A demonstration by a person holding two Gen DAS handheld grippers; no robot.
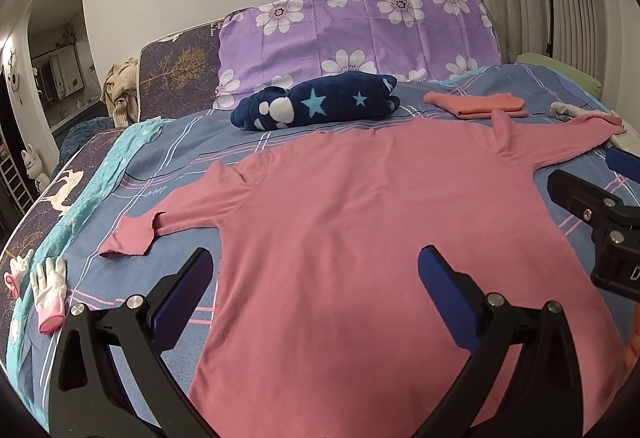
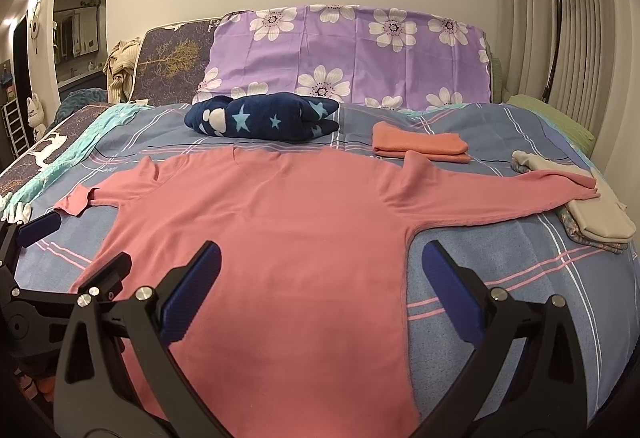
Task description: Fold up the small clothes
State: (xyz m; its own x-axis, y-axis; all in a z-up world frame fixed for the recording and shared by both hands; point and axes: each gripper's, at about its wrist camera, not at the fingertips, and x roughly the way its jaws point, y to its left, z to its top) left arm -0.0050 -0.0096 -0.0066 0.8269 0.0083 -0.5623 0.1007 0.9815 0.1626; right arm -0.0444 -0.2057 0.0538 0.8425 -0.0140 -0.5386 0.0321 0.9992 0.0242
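Pink shirt: the long-sleeved pink shirt (image 1: 360, 222) is lying flat across the middle of both frames, sleeves spreading out to either side on the plaid bedsheet (image 1: 192, 142).

My left gripper: my left gripper (image 1: 316, 266) is hovering at the bottom centre of the left wrist frame with its jaws standing wide apart and holding nothing; the left finger is showing over the shirt's side edge, the right one over the shirt's body.

My right gripper: my right gripper (image 2: 320, 258) is sitting at the bottom centre of the right wrist frame, jaws likewise spread apart and gripping nothing, straddling the shirt's other side edge below the armpit.

Each in the other's view: my right gripper is showing at the right edge of the left wrist frame, my left at the lower left edge of the right wrist frame.

Folded pieces: a folded salmon garment (image 2: 420, 146) is lying just above the shirt's right shoulder; a grey folded stack (image 2: 596, 214) is resting at the right edge, with the sleeve's cuff lying on it.

Navy star blanket: the rolled bundle (image 1: 316, 102) is lying upper centre, below the purple flowered pillow (image 1: 360, 30).

White gloves: the white gloves (image 1: 48, 286) are lying at the lower left of the left wrist frame.
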